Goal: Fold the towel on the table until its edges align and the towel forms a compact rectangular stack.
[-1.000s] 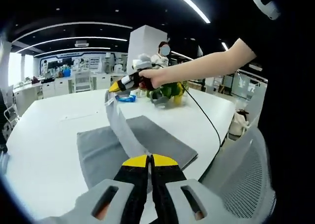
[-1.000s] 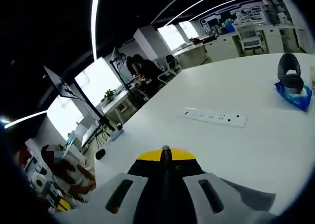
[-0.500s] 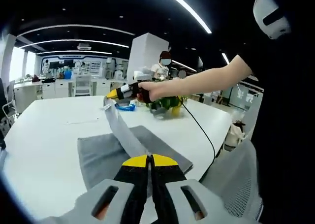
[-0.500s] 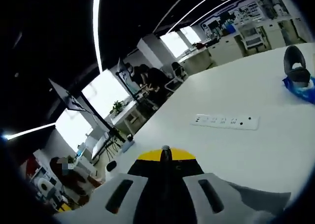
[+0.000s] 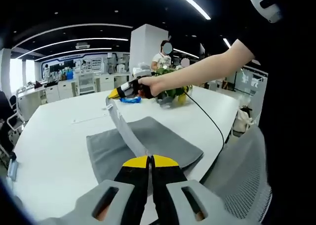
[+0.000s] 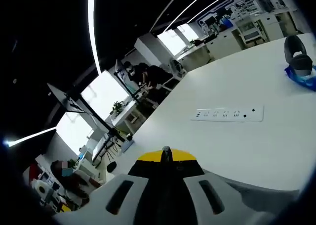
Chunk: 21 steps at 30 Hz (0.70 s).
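The left gripper (image 5: 149,161) has its jaws closed on the near edge of the grey towel (image 5: 163,141), which lies on the white counter (image 5: 54,136). The right gripper (image 5: 118,93), held in a hand (image 5: 157,85), lifts the far corner, so a strip of towel spans between both grippers.

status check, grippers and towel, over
Left gripper and right gripper both shut on towel, one edge lifted off table. Power strip lies clear ahead.

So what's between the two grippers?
In the left gripper view, a lifted strip of the gray towel stretches from the left gripper to the right gripper.
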Tool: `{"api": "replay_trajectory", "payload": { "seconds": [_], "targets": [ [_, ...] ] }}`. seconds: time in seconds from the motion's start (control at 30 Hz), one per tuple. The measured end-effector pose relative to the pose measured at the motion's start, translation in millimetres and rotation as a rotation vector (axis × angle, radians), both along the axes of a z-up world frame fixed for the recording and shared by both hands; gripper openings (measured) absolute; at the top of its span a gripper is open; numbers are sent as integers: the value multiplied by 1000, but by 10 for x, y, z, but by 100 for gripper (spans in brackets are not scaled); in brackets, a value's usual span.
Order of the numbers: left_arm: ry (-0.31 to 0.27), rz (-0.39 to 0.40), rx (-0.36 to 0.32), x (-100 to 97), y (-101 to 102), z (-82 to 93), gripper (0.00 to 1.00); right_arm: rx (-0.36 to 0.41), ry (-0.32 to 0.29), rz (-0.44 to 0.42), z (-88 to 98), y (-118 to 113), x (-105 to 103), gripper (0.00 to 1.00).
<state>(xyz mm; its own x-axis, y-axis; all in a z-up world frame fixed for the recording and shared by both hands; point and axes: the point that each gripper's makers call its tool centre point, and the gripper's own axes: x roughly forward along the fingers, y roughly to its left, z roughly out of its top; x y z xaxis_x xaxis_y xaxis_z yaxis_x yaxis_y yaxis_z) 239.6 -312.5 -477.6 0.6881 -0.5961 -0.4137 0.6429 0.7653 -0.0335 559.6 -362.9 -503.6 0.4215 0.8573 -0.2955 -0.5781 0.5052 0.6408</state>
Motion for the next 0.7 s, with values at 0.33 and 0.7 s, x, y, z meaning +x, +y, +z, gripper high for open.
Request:
{"api": "replay_trajectory", "payload": {
  "seconds": [0.33,0.7],
  "targets": [
    [38,-37,273,33,124,-366,1,97,202,-146,-371,7,-18,0],
    [226,-48,424,66,442,-911,1,138,351,-206,-703,164,-86,1]
  ]
}}
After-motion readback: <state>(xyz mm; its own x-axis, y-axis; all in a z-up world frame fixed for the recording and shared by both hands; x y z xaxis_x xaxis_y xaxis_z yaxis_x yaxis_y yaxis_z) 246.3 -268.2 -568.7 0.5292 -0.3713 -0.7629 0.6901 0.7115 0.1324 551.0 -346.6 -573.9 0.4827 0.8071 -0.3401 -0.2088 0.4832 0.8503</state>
